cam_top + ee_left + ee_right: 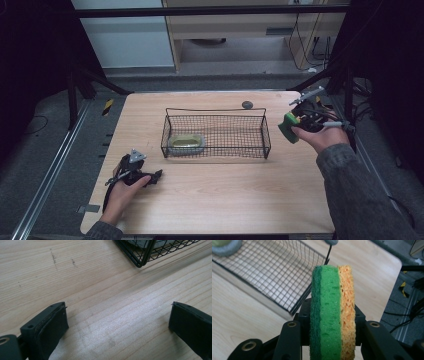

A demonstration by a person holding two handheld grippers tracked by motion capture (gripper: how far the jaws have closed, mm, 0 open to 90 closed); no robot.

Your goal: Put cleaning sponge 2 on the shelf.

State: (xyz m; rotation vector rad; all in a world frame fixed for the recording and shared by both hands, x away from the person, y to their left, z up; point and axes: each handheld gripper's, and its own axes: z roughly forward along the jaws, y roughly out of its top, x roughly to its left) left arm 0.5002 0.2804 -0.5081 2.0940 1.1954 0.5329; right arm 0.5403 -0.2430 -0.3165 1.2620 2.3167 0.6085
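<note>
Your right gripper (pixel 290 127) has its jaws clamped on a sponge (pixel 288 127), held on edge above the table's (pixel 225 200) right side, just beside the right end of the basket (pixel 216 150) and clear of the wood. In the right gripper view the sponge (pixel 332 315) stands upright between the jaws: a dark green scouring face on one side, a bright green layer in the middle, an orange layer on the other. The pads press on both flat faces, and the sponge rises well above them.

Your left gripper (pixel 150 177) rests low on the table near its front left corner, well apart from the sponge. In the left gripper view its jaws stand wide apart with nothing between them, just bare wood, and a corner of the basket (pixel 140 255) shows beyond.

Inside the basket, at its left end, lies a yellow-green thing with a grey rim (pixel 186 142); what it is you cannot tell. A small dark round object (pixel 247 104) sits on the table behind the basket.
</note>
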